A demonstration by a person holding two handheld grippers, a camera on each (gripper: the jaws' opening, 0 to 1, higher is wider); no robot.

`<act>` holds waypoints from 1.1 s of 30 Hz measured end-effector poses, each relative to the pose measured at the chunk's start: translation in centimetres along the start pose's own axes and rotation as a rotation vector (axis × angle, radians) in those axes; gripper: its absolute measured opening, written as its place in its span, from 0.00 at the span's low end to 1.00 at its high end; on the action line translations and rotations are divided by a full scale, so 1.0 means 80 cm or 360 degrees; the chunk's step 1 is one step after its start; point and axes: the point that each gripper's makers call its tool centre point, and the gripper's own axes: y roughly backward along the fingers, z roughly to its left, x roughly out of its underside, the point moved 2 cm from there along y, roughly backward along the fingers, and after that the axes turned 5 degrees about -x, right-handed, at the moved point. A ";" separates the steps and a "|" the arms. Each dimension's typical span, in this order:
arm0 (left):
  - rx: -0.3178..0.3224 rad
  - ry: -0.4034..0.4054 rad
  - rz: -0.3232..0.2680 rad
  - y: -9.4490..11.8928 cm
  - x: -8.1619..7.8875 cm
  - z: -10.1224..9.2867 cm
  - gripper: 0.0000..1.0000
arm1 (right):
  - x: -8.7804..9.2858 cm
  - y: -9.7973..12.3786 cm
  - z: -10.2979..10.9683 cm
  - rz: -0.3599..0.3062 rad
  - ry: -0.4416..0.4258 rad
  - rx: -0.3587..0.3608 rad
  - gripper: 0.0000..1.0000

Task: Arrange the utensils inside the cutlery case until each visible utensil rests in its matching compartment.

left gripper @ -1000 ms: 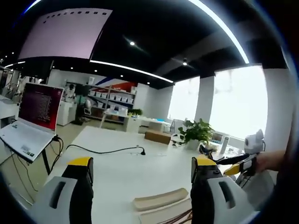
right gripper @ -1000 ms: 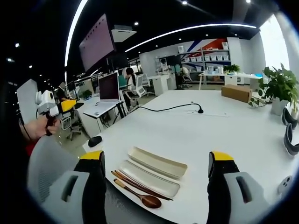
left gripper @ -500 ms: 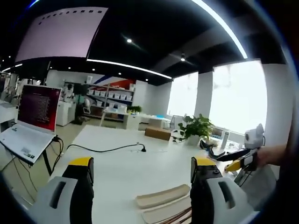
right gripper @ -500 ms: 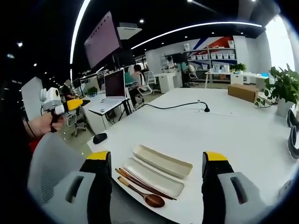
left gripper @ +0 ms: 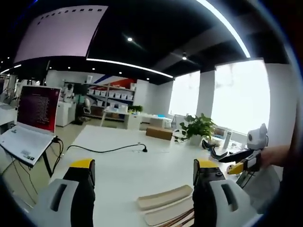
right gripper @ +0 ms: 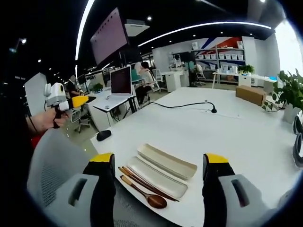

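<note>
Lying at the near edge of the white table [right gripper: 227,137], left to right: wooden chopsticks [right gripper: 142,180] and a wooden spoon [right gripper: 144,194], then the cream cutlery case [right gripper: 163,169], its two halves side by side. Left gripper [left gripper: 142,177] and right gripper [right gripper: 158,168] both hover with jaws apart, holding nothing.

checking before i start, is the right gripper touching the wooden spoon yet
Apart. The right gripper view shows the wooden spoon on the table between the open right gripper jaws, with clear gaps either side.
</note>
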 end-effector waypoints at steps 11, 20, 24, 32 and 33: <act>0.0023 -0.0015 0.0007 -0.002 0.000 -0.002 0.82 | 0.004 -0.008 0.013 0.0075 0.0088 -0.0073 0.74; 0.0061 -0.0023 0.0047 -0.003 0.004 -0.009 0.78 | 0.003 -0.011 0.013 0.0103 0.0099 -0.0123 0.74; 0.0065 -0.0027 0.0047 -0.003 0.004 -0.009 0.77 | -0.001 -0.011 0.010 0.0099 0.0111 -0.0115 0.72; 0.0080 -0.0053 0.0044 -0.005 0.003 -0.012 0.74 | -0.002 -0.014 0.011 0.0158 0.0206 -0.0155 0.70; 0.0079 -0.0081 0.0022 -0.004 0.000 -0.013 0.74 | -0.002 -0.014 0.010 0.0170 0.0222 -0.0160 0.69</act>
